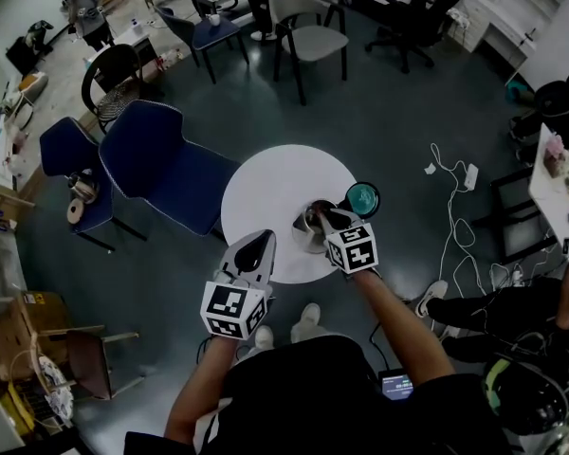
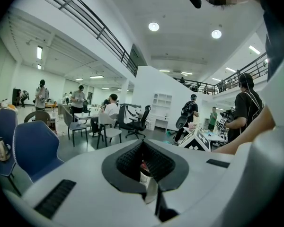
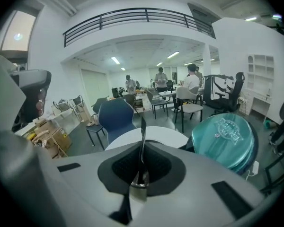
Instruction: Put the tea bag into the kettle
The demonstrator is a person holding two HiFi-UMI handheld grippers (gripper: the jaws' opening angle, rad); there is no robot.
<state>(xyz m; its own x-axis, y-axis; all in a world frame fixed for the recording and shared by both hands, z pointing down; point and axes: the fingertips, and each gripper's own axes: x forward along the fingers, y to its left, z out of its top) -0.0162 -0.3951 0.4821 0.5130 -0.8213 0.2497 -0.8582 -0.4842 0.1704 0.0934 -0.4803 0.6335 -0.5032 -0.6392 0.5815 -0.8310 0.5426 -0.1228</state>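
Note:
The steel kettle [image 1: 310,222] stands on the round white table [image 1: 266,192], with a teal round lid [image 1: 363,198] [image 3: 223,141] tilted up at its right. My right gripper [image 1: 328,219] [image 3: 141,171] is at the kettle's top, shut on a thin dark strip seen edge-on; I cannot tell whether the strip belongs to the kettle. My left gripper [image 1: 257,248] [image 2: 143,170] hovers at the table's near-left edge, a short way from the kettle. It is shut on a small white and red piece that looks like the tea bag [image 2: 142,173].
Two blue chairs [image 1: 156,164] stand left of the table. A white power strip with cables [image 1: 467,176] lies on the floor to the right. A seated person's legs [image 1: 493,306] are at the right, and people, chairs and desks fill the far room.

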